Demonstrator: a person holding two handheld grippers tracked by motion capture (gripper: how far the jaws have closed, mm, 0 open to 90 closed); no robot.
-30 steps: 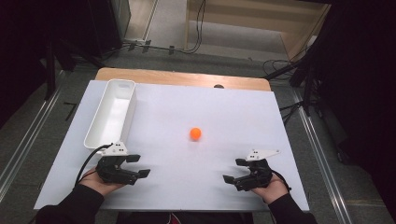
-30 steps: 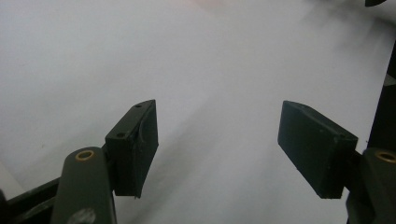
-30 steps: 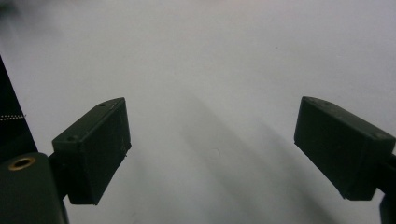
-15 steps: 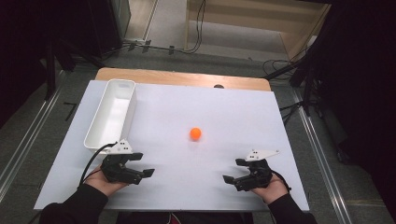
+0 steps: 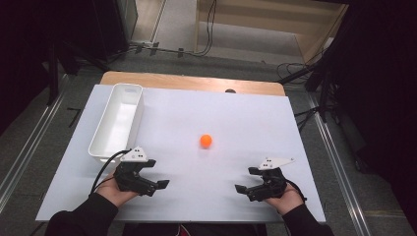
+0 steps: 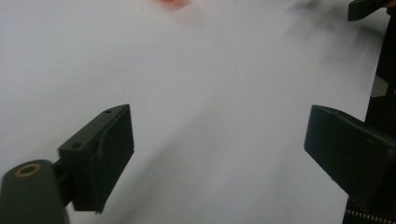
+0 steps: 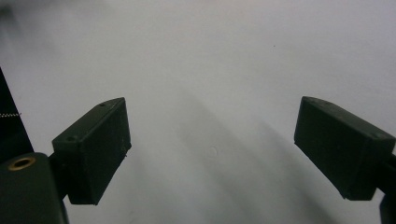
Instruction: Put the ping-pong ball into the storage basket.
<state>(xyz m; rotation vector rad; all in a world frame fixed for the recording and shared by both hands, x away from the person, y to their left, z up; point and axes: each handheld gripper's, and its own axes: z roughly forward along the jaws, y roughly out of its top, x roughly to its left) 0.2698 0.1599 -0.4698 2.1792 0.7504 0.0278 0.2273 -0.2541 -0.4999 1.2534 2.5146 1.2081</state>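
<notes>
A small orange ball (image 5: 206, 140) lies alone near the middle of the white table top (image 5: 255, 113). In the left gripper view the ball (image 6: 170, 2) is a blurred orange patch at the top edge. My left gripper (image 5: 156, 175) rests near the front left, open, jaws pointing right with nothing between them. Its own view has the left gripper (image 6: 219, 140) spread wide over bare white surface. My right gripper (image 5: 247, 179) sits at the front right, open and empty, jaws pointing left. The right gripper (image 7: 212, 140) frames only white table.
A long white bin (image 5: 117, 120) stands along the left side, just beyond the left gripper, and looks empty. A wooden strip (image 5: 192, 81) borders the far edge. Dark floor, rails and cables surround the table. The right gripper's jaw tip (image 6: 369, 7) appears at the top right of the left gripper view.
The left gripper has shifted slightly right and turned toward the table's middle. The right gripper and the ball have stayed put.
</notes>
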